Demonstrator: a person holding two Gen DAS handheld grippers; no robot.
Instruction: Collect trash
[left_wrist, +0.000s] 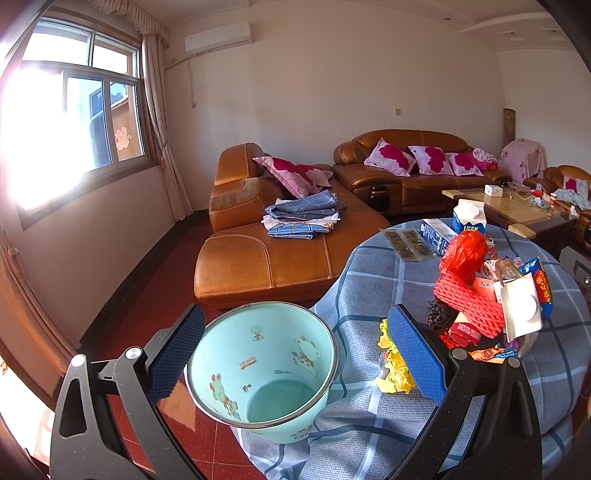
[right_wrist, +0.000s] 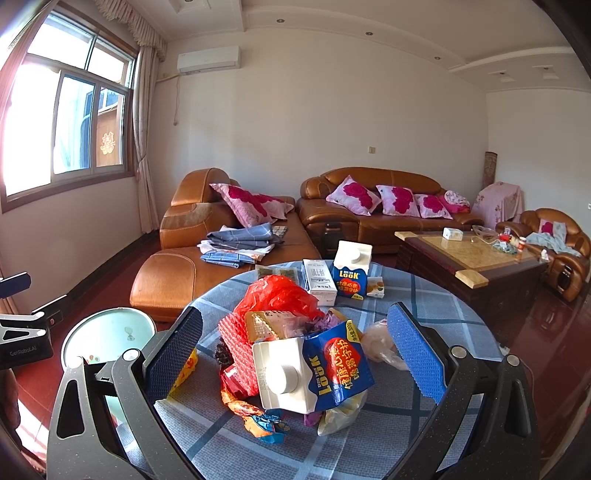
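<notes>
A pale green bin (left_wrist: 266, 373) with cartoon prints stands on the floor against the round table's edge; it also shows in the right wrist view (right_wrist: 107, 332). My left gripper (left_wrist: 295, 354) is open, its fingers on either side of the bin's rim without touching. A trash pile lies on the blue checked tablecloth (right_wrist: 424, 302): a tipped blue-and-white milk carton (right_wrist: 306, 373), red foam netting (right_wrist: 236, 354), a red plastic bag (right_wrist: 280, 295), wrappers (right_wrist: 258, 417). My right gripper (right_wrist: 295, 350) is open around the pile, empty. Crumpled yellow paper (left_wrist: 395, 369) lies by my left gripper's right finger.
An upright milk carton (right_wrist: 351, 273), a white box (right_wrist: 319, 280) and a small box (right_wrist: 375, 286) stand at the table's far side. Brown leather sofas (right_wrist: 229, 258) with pink cushions and folded cloth lie behind. A coffee table (right_wrist: 469, 258) stands to the right.
</notes>
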